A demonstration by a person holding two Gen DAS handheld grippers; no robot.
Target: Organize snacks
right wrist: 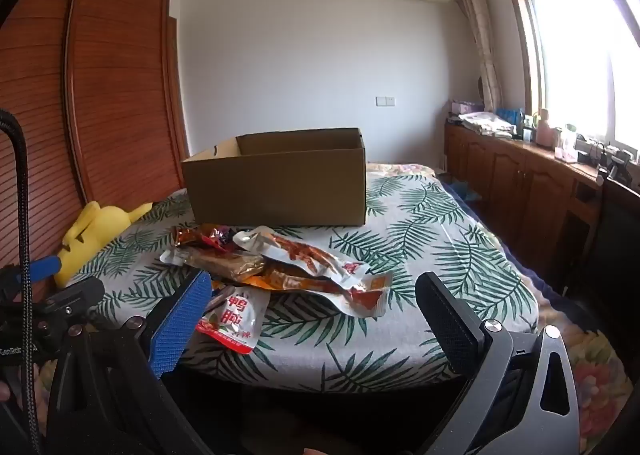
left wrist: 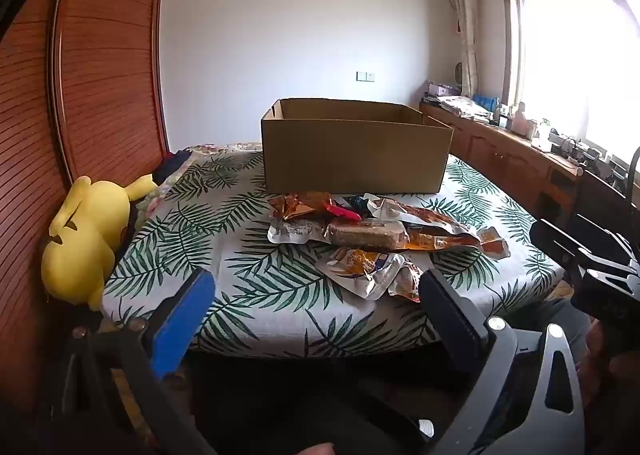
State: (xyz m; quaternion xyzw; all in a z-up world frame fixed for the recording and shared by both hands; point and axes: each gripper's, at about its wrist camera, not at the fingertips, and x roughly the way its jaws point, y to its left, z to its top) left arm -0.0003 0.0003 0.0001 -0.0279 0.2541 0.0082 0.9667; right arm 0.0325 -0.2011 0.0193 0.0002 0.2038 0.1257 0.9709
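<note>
Both my grippers are wide open with nothing in them, held back off the near edge of the bed (left wrist: 248,287). Left to right: yellow plush (left wrist: 86,239) by the wardrobe, then the snack pile (left wrist: 380,239) mid-bed, just in front of the open cardboard box (left wrist: 356,153). My left gripper (left wrist: 316,307) faces the pile; my right gripper (right wrist: 312,311) sits by the red-and-white packet (right wrist: 236,319). I'd pinch one crinkly flat pouch by its sealed edge, since they overlap and look slippery.
</note>
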